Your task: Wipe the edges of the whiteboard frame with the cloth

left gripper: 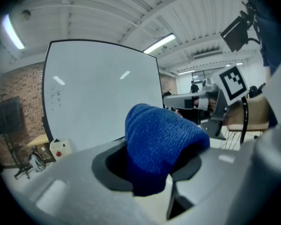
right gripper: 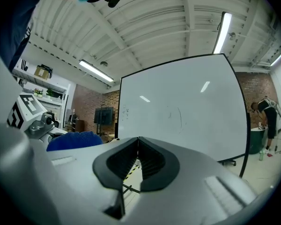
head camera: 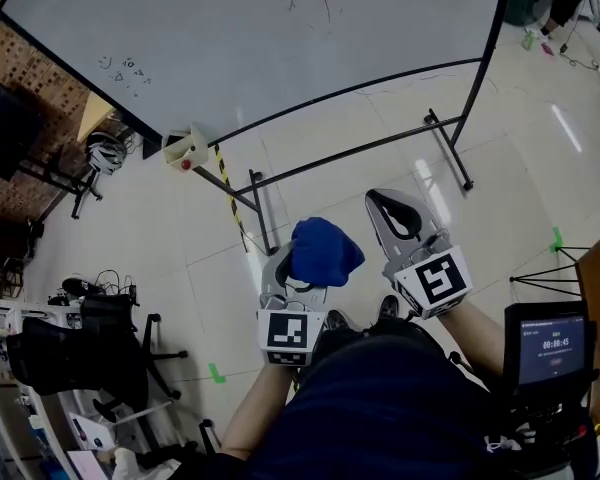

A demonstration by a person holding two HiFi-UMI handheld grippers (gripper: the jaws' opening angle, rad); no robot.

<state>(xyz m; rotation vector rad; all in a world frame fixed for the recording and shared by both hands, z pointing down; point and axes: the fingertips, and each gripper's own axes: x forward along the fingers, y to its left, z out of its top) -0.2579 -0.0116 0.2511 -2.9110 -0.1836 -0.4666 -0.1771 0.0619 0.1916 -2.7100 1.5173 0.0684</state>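
A pale tiled floor [head camera: 310,183] spreads under a wheeled whiteboard [head camera: 260,38] in a brick-walled workroom. In the head view the board's dark frame [head camera: 360,86] shows its lower edge running long from left to right, far ahead of both tools and well apart from them. The left tool [head camera: 298,268] pinches the blue cloth [head camera: 323,251], which bulges out past its tips. The right tool [head camera: 398,213], just right of it, is pressed together on nothing. In the left gripper view the cloth [left gripper: 161,144] fills the gap between the jaws and is clamped there, with the board upright beyond it, to the left. In the right gripper view the ribbed pads [right gripper: 152,163] meet with nothing between them, and the board stands straight ahead. By this reading the cloth-bearing left hand is the one to go forward. The lower edge lies ahead and slightly left of it, so a sideways sweep along that long axis looks the natural start.
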